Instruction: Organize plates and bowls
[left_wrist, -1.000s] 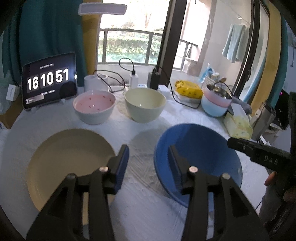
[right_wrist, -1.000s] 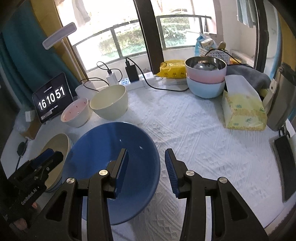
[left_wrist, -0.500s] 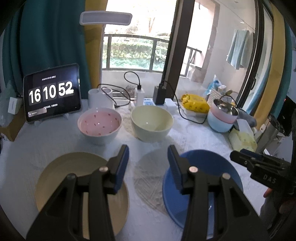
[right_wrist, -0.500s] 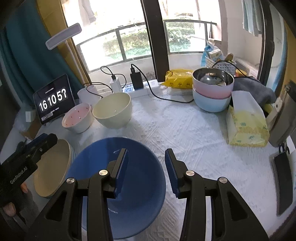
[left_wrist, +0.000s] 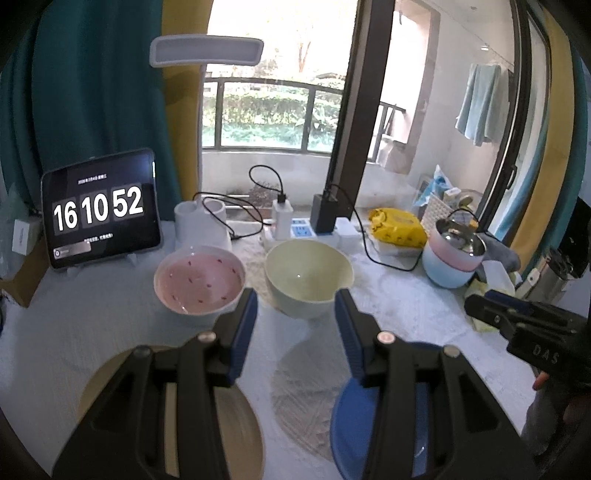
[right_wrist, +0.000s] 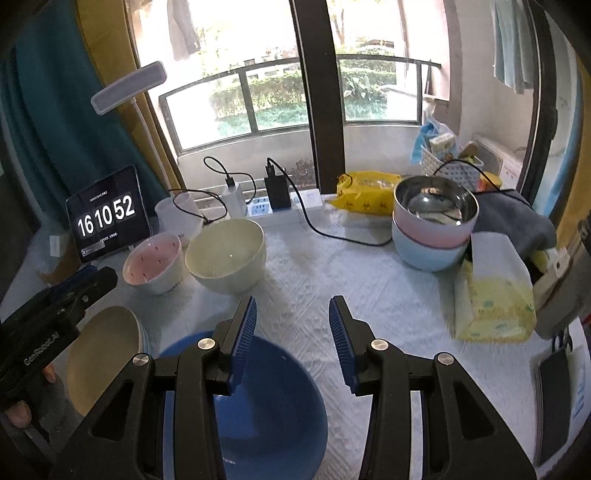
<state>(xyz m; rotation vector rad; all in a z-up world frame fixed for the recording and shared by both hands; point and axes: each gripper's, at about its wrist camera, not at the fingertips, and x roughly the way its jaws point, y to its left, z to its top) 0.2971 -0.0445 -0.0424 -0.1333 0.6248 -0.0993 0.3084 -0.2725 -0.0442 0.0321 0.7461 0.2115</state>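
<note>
— How many dishes are on the table?

— Two plates and two loose bowls. Near the left edge lies a round cream plate (left_wrist: 236, 417); to its right a deep blue plate (right_wrist: 273, 406), glossy and smooth. Farther back stand a pink bowl (left_wrist: 199, 282) speckled with small dark marks and, just to its right, a plain pale-yellow bowl (left_wrist: 306, 280). Far right there is also a stack: a steel bowl (right_wrist: 436, 203) nested in a pink one, nested in a light-blue one.

— What are they on?

— A white tablecloth (right_wrist: 369, 280) with a raised, quilted pattern.

— And the grippers?

— Two, each black with ribbed blue pads. The left gripper (left_wrist: 293, 328) hovers over the cloth between the two plates, jaws partly apart with nothing between them. The right gripper (right_wrist: 291, 332) hangs above the blue plate's far rim, jaws likewise parted and holding nothing.

— Anything else?

— A tablet (left_wrist: 101, 214) showing a clock at far left, and a yellow tissue pack (right_wrist: 495, 299) on the right.
</note>
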